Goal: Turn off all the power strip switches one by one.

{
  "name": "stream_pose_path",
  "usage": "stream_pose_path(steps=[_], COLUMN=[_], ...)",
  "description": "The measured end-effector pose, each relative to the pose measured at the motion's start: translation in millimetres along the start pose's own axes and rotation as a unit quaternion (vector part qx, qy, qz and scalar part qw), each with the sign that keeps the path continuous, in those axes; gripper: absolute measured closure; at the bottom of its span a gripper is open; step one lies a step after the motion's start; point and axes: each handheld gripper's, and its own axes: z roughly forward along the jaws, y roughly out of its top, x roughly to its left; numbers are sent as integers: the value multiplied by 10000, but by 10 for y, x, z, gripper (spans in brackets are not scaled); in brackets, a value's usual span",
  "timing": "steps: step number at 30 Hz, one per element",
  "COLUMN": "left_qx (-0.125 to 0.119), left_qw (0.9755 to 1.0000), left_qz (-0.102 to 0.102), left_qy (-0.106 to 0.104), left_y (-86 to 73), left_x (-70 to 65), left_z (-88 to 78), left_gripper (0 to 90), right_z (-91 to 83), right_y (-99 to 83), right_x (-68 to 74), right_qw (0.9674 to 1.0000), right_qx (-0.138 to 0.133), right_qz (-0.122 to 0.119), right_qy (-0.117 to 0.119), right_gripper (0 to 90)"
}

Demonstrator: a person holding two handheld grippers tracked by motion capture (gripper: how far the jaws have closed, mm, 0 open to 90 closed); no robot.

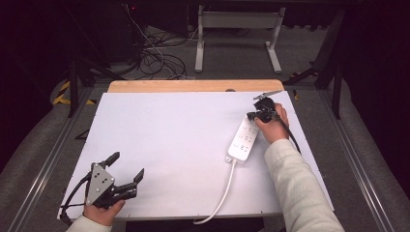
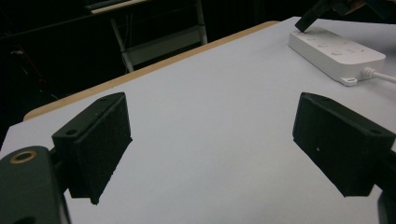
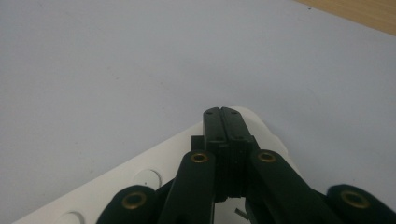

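Note:
A white power strip (image 1: 243, 139) lies on the right part of the white board (image 1: 174, 140), its cable (image 1: 223, 193) running off the near edge. My right gripper (image 1: 252, 115) is shut, with nothing visible between the jaws, and its tip rests at the strip's far end. In the right gripper view the closed jaws (image 3: 222, 113) point down over the end of the power strip (image 3: 126, 179), beside round buttons (image 3: 146, 178). My left gripper (image 1: 128, 166) is open above the near left of the board, holding nothing. Its pads (image 2: 95, 140) stand wide apart, and the power strip (image 2: 336, 49) lies far off.
The board sits on a wooden table whose far edge (image 1: 193, 85) shows. Beyond it stand a white table frame (image 1: 237, 34) and tangled cables (image 1: 154, 55) on the floor. A sleeved forearm (image 1: 300, 188) crosses the near right of the board.

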Motion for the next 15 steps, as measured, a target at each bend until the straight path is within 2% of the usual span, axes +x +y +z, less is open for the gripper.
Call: stream_pose_path(steps=[4, 8, 15], left_qx=[11, 3, 18], left_qw=[10000, 10000, 10000], left_qz=[-11, -9, -16], left_qy=[-12, 1, -11], left_y=[-1, -1, -2], left_x=[-2, -1, -2], left_z=[1, -2, 1], left_gripper=[121, 121, 121], right_z=[4, 20, 20], right_y=[-2, -9, -25], right_x=[3, 32, 21], right_qw=[10000, 9998, 9999], right_qx=[20, 40, 8], right_qz=[-15, -166, -69], right_qy=[-27, -120, -85], right_gripper=[900, 900, 900])
